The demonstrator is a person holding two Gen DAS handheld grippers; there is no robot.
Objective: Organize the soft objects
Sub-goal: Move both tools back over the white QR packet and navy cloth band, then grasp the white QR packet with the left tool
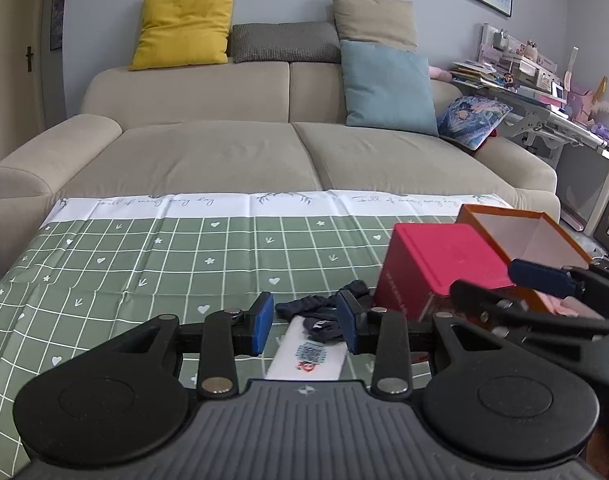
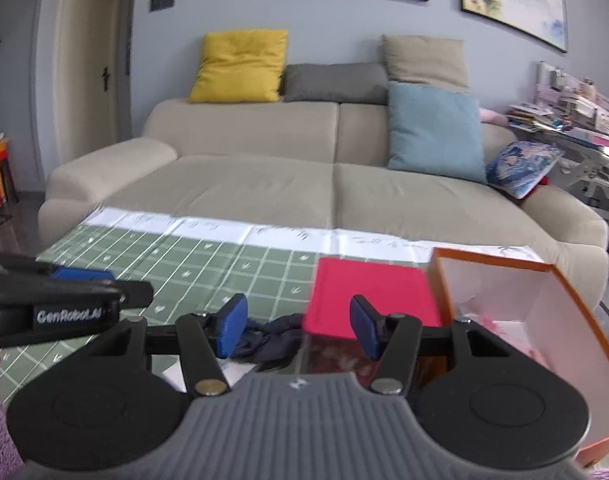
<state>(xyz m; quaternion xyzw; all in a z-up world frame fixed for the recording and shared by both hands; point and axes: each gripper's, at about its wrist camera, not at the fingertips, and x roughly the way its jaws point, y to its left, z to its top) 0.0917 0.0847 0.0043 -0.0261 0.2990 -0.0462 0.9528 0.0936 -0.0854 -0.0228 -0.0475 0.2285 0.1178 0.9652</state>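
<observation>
The left tool (image 1: 306,322) tips down toward the green checked worktop (image 1: 144,264), its blue pads spread with nothing between them. Just past them lie dark socks (image 1: 324,312), partly on a white card (image 1: 308,356) printed with a code too small to read. The right tool (image 2: 298,326) is angled down too, spread and empty, before the red box (image 2: 372,296) and open orange box (image 2: 544,320). In the right wrist view, the left tool's side reads "GenRobot.AI".
</observation>
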